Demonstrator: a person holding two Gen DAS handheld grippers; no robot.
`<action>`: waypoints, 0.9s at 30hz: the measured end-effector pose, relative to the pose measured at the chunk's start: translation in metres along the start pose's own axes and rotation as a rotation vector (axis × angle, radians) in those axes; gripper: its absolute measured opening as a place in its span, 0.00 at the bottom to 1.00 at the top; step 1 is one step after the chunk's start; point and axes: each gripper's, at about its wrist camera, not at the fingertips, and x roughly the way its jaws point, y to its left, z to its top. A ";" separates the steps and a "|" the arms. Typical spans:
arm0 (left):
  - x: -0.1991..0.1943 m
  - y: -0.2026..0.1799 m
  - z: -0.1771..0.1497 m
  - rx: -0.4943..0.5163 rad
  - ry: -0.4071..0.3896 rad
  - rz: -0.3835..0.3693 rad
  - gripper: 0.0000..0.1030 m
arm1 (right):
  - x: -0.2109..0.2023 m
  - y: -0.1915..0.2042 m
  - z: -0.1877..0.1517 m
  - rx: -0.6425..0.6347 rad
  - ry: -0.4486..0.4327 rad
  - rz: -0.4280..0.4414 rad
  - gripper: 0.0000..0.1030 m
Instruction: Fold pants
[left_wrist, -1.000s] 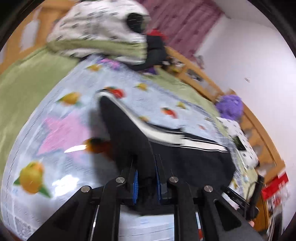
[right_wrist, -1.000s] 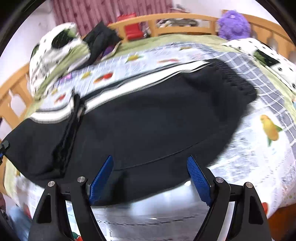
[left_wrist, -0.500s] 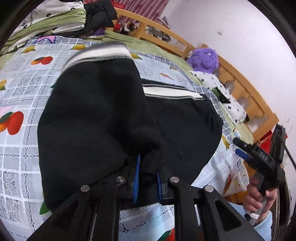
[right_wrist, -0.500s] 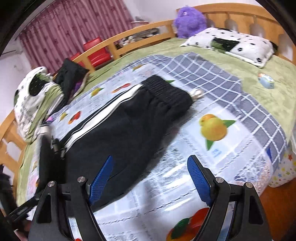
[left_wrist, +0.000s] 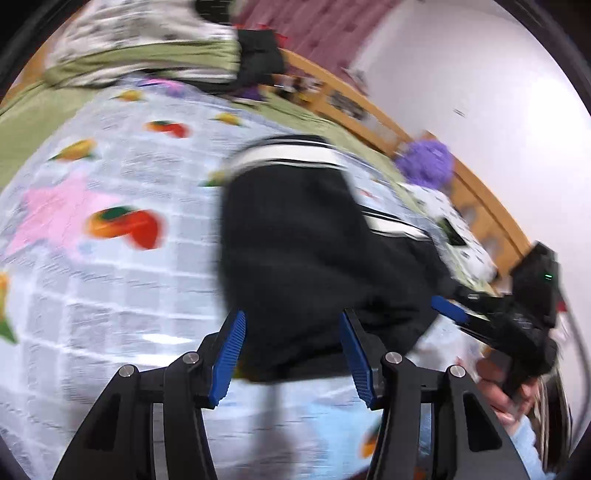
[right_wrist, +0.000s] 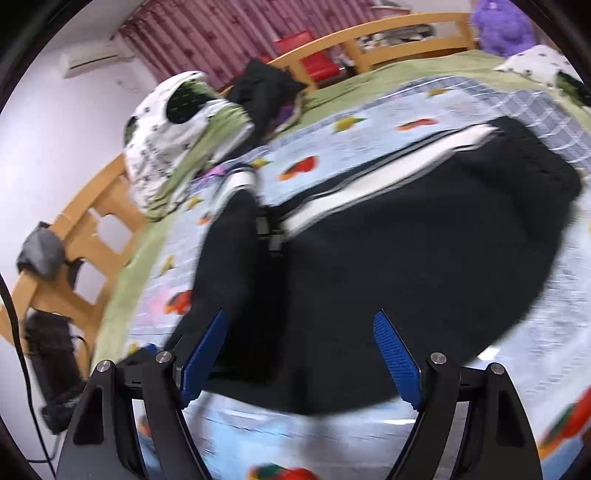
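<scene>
Lying across the fruit-print bedspread (left_wrist: 110, 280), the black pants (left_wrist: 295, 251) with white side stripes serve as the landmark for everything else. In the left wrist view the left gripper (left_wrist: 293, 347) stands with its blue-padded fingers spread apart, nothing between them, right at the near edge of the pants' folded-over leg. The right gripper (left_wrist: 491, 317) appears beyond the pants' right side, held in the person's hand (left_wrist: 502, 391); from this view I cannot tell how its fingers stand.

In the right wrist view the right gripper (right_wrist: 301, 354) has its fingers wide apart too, gripping nothing, at the near edge of the pants (right_wrist: 406, 266). One leg is doubled over on the left part of the pants, its striped cuff pointing away from the camera. Behind the pants, a folded green and white quilt (right_wrist: 181, 144) sits by the wooden bed frame (right_wrist: 92, 229), with a purple plush toy (right_wrist: 506, 26) off to the far right. Both views are motion-blurred.
</scene>
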 end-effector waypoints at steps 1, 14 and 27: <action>-0.001 0.008 0.000 -0.014 -0.006 0.030 0.49 | 0.009 0.008 0.001 -0.001 0.011 0.018 0.79; 0.002 0.046 0.006 -0.132 -0.024 0.064 0.49 | 0.036 0.054 0.027 -0.173 0.097 0.077 0.20; 0.041 -0.074 -0.005 0.067 0.076 -0.097 0.49 | -0.073 -0.073 0.128 -0.259 -0.119 -0.126 0.18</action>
